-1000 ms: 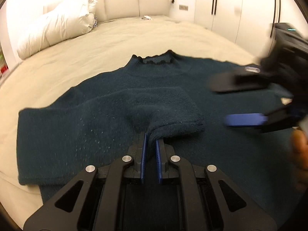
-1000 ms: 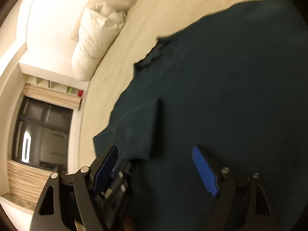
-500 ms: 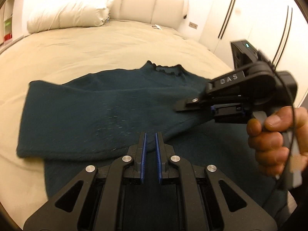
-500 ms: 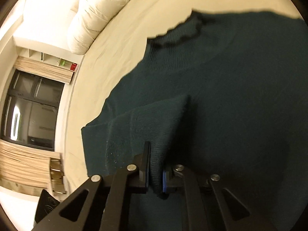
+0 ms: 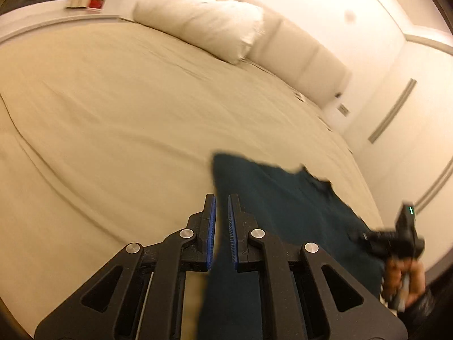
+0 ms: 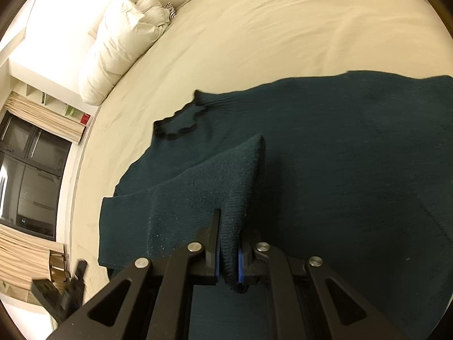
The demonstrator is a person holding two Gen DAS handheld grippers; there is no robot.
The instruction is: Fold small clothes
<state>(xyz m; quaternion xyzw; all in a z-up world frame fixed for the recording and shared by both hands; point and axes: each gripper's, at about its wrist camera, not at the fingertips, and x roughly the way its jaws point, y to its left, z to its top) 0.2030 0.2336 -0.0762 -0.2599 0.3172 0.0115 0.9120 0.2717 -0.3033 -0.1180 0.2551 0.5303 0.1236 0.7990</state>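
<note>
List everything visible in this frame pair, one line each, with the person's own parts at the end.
sweater: one, dark teal, spread on the bed, one sleeve folded across the body
bed: one, cream sheet, under the sweater
duvet roll: one, white, at the head of the bed
headboard: one, cream padded panels, behind the duvet roll
window: one, dark glass with beige blinds, beside the bed
left gripper: one, black with blue pads, jaws nearly closed on nothing, at the sweater's edge
right gripper: one, black with blue pads, jaws shut on the sleeve end
right hand: one, gripping the right gripper's handle
</note>
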